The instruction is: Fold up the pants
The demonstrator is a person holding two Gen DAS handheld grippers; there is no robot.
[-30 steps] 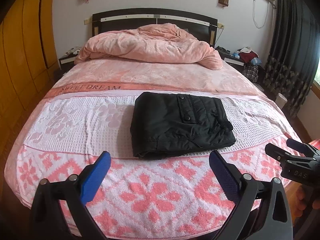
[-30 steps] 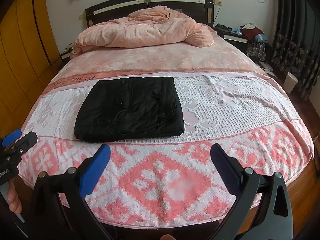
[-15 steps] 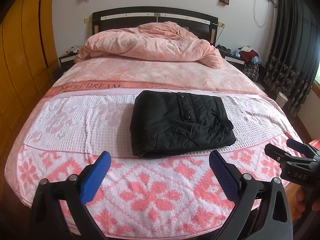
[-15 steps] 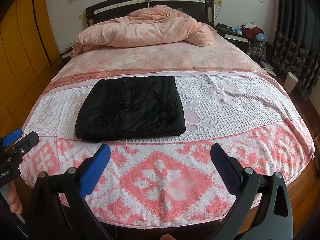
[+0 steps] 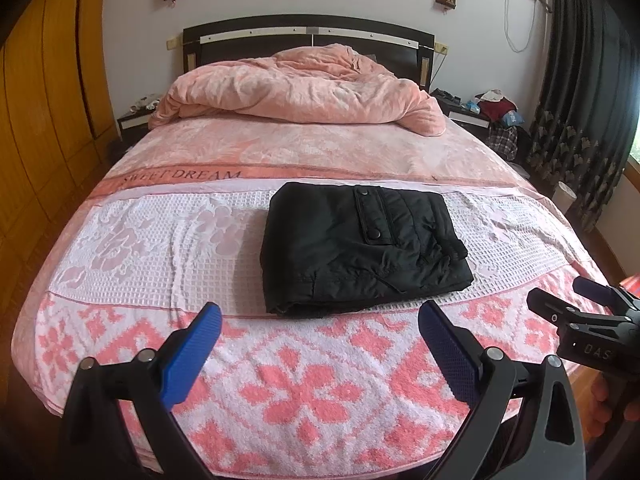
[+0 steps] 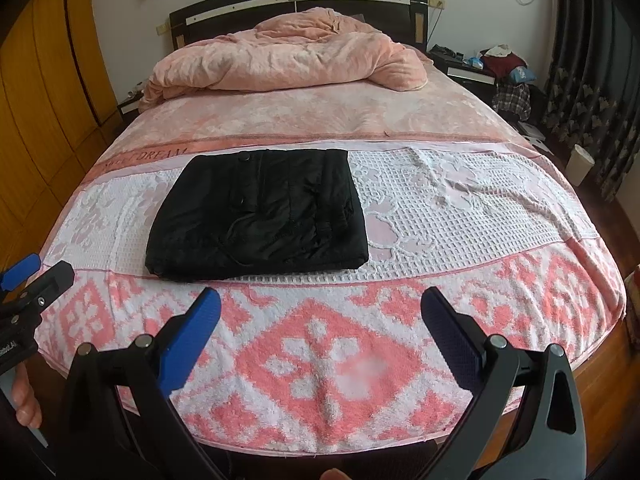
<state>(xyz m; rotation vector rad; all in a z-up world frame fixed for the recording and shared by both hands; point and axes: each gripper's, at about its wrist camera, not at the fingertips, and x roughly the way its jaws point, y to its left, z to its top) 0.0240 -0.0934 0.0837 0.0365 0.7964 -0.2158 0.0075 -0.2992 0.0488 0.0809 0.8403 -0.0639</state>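
Note:
Black pants [image 5: 360, 246] [image 6: 260, 216] lie folded into a compact rectangle on the white waffle band of the bed cover, a snap pocket flap facing up. My left gripper [image 5: 320, 316] hovers open over the pink patterned foot of the bed, short of the pants, nothing between its blue pads. My right gripper [image 6: 320, 300] is also open and empty, held back from the pants and to their right. In the left wrist view the right gripper [image 5: 560, 296] pokes in at the right edge; in the right wrist view the left gripper [image 6: 36, 270] shows at the left edge.
A crumpled pink duvet [image 5: 300, 88] is piled at the dark headboard [image 5: 308, 34]. Wooden wardrobe doors [image 5: 40, 120] line the left side. A cluttered nightstand [image 6: 480, 68], dark curtains [image 5: 580, 100] and a white bin [image 6: 580, 164] stand to the right of the bed.
Both grippers have drawn back and risen slightly from the bed, still open. The folded pants have not moved.

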